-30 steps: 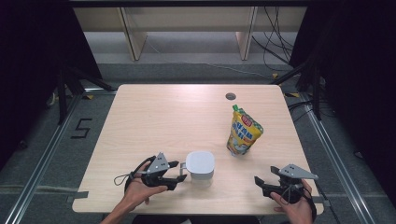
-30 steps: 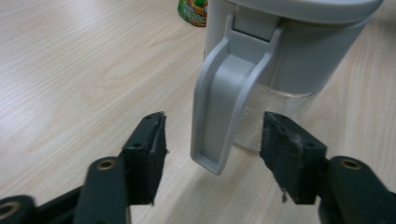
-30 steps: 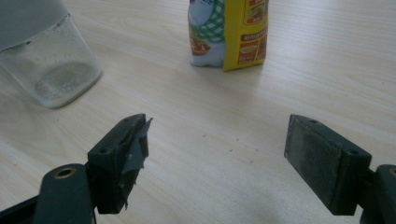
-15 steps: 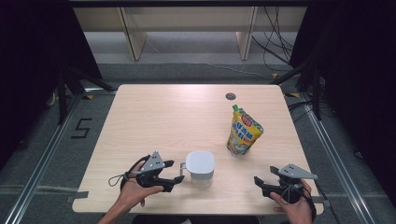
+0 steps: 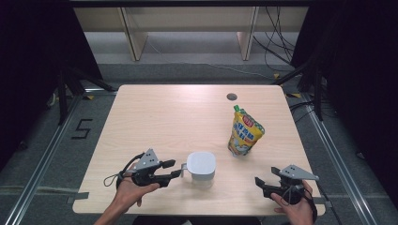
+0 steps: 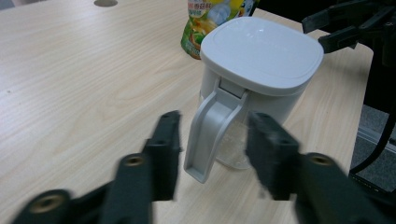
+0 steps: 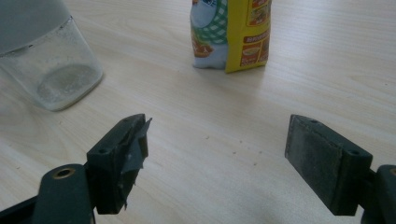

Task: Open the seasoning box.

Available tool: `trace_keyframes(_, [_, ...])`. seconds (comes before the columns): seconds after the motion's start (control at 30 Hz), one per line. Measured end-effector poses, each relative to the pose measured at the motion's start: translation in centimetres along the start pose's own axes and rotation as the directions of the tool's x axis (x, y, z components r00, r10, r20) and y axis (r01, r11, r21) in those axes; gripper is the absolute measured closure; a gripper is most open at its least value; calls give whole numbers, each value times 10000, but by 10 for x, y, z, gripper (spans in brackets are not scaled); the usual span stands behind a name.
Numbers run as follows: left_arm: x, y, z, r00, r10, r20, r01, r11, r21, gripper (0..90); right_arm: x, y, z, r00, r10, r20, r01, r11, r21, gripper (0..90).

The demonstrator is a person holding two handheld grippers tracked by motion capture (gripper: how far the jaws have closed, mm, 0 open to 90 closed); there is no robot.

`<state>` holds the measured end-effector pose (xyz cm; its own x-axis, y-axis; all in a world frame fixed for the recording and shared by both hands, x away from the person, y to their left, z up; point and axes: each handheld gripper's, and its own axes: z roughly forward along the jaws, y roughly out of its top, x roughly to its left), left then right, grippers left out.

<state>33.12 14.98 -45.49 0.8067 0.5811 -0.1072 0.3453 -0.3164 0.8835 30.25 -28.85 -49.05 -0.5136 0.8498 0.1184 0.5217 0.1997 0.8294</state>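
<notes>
So the left gripper [image 5: 177, 169] is sitting at the near left of the table [image 5: 159, 117] with its jaws spread apart, one on each side of the handle [image 6: 205, 133] of a white-lidded clear jug [image 5: 201, 168], not pinching it. The jug is standing upright near the front middle. The right gripper [image 5: 262, 180] is resting over at the near right corner, jaws gaping wide with nothing between them. A yellow snack pouch [image 5: 244, 132] is standing just behind the jug, to its right.
</notes>
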Motion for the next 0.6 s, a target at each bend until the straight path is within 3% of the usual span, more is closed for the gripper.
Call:
trace_keyframes(0.1, [-1, 6, -2, 9998, 201, 56, -200, 9995, -228, 750, 0, 0, 1, 9999, -42, 152, 43, 10000, -68, 215])
trace_keyframes(0.17, [-2, 10, -3, 9997, 191, 131, -185, 9989, -436, 811, 3, 0, -1, 9996, 276, -44, -276, 9996, 20, 203])
trace_keyframes(0.2, [-4, 13, -4, 9999, 104, 123, -98, 9987, -504, 844, 3, 1, -1, 10000, -36, 6, 36, 10000, -26, 185])
trace_keyframes(0.23, [-4, 16, -4, 9997, 216, 136, -208, 9982, -565, 844, 3, 1, -1, 10000, -36, 6, 36, 10000, -26, 185])
trace_keyframes(0.27, [-4, 19, -5, 9993, 342, 154, -332, 9977, -590, 855, 6, 1, 0, 9994, 341, -26, -341, 9994, -53, 175])
trace_keyframes(0.33, [-5, 24, -5, 9993, 332, 170, -320, 9973, -654, 867, 6, 1, -1, 9994, 295, -183, -299, 9994, -175, 172])
trace_keyframes(0.4, [-6, 28, -3, 9989, 377, 280, -356, 9966, -745, 873, 5, 2, -1, 9996, 160, -243, -164, 9998, -147, 172])
trace_keyframes(0.43, [-7, 30, -2, 9991, 332, 259, -312, 9969, -728, 876, 3, 2, 2, 9997, -210, -81, 207, 9991, -379, 173])
trace_keyframes(0.6, [-10, 36, 5, 9972, 594, 446, -564, 9963, -651, 889, 5, 4, 1, 9985, -486, -252, 477, 9982, -367, 235])
